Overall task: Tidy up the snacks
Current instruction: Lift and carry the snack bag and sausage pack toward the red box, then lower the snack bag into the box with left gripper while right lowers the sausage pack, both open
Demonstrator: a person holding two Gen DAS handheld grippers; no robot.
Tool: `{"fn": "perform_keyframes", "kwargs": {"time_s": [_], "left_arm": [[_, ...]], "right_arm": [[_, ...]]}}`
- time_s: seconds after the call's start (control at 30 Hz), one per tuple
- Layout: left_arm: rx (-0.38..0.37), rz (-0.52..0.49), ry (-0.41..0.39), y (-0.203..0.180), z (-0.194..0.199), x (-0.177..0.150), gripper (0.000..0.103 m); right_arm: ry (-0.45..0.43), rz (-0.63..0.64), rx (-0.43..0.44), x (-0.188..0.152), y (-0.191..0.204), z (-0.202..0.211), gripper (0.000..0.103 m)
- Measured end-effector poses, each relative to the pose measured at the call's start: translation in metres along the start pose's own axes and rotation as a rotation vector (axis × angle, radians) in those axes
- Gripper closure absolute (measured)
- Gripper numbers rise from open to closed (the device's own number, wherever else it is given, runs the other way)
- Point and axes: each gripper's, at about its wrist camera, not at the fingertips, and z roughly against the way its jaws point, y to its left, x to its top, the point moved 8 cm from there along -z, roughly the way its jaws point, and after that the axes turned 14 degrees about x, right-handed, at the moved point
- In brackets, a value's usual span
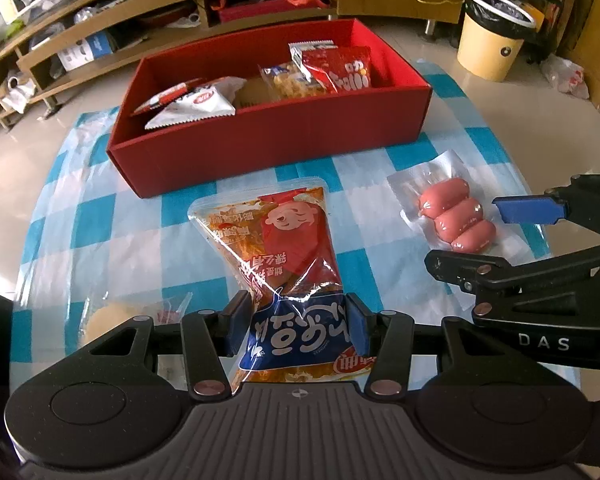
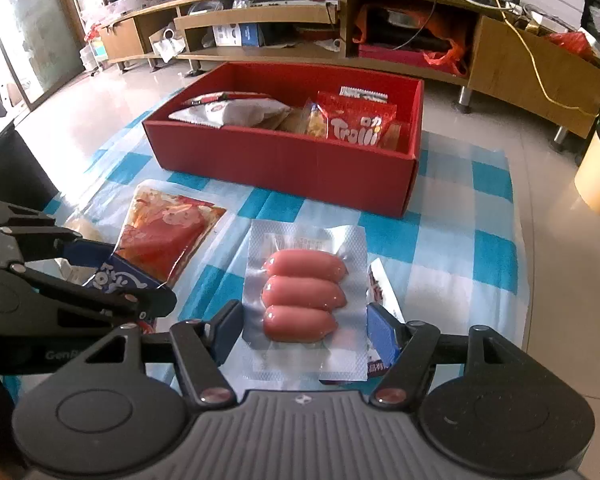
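Pinching the blue end of a red-and-blue snack pouch (image 1: 288,264), left gripper (image 1: 298,326) has both blue pads pressed against the pack's sides, jaws narrowed onto it; pouch lies flat on the blue-and-white checked cloth (image 1: 112,216) just in front of the red box (image 1: 260,144); white Chinese characters on the blue part, not legible to me, cartoon face on the red part; right gripper (image 2: 304,328) straddles the vacuum-sealed sausage pack (image 2: 304,296), three pink sausages inside, pads at the two edges of the clear film, contact looks made but I cannot tell for sure; a further wrapper (image 2: 382,292) with red print pokes out beside the right pad; box holds a red "Trolli" bag (image 2: 356,122), a white foil packet (image 2: 236,110) and a clear bag of yellowish bits (image 1: 290,80); "DAS" reads on the right gripper's body in the left view; yellow bin (image 1: 492,32) on the floor beyond.
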Motion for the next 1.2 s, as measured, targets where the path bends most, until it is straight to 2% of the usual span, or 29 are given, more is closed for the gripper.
{"fn": "perform_keyframes", "kwargs": {"time_s": [0.43, 1.2], "left_arm": [[0.005, 0.033, -0.027, 0.009, 0.005, 0.013, 0.045], [0.035, 0.145, -0.131, 0.039, 0.021, 0.075, 0.045]], "right_arm": [[-0.036, -0.011, 0.002, 0.016, -0.002, 0.003, 0.04], [-0.173, -0.047, 0.0, 0.083, -0.01, 0.016, 0.04]]}}
